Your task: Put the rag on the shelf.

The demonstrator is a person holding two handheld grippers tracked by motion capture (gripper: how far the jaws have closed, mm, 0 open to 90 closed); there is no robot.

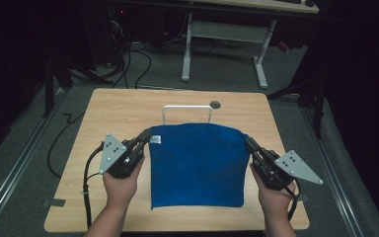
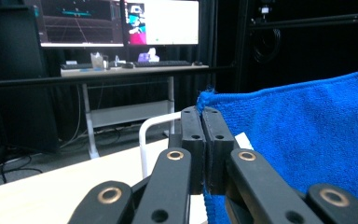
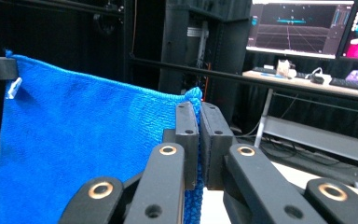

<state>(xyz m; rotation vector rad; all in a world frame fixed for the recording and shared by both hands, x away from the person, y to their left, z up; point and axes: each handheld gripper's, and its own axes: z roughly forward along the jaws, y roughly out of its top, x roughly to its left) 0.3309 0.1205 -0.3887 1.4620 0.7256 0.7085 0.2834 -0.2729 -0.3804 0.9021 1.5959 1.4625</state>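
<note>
Both tongs pinch the blue towel's top corners: the left gripper (image 1: 147,137) and the right gripper (image 1: 249,143) are clamped tight on the cloth. The blue towel (image 1: 197,165) hangs stretched between them over the table (image 1: 118,106), hiding most of the white rack (image 1: 187,108) behind.

Table: I see a light wooden table top (image 1: 108,113) with rounded corners, on grey floor.
Rack: a white wire U-shaped frame (image 1: 187,107) stands upright towards the far middle of the table.
Hole: a small dark round cable opening (image 1: 215,104) sits just right of the frame's top, near the far edge.
Tape: a grey strip of tape (image 1: 53,202) lies at the near left corner.
Desk: beyond the table I see a white-legged desk (image 1: 225,44).
Screens: two lit monitors (image 2: 121,22) stand on that desk, above a dark keyboard (image 2: 161,63).
</note>
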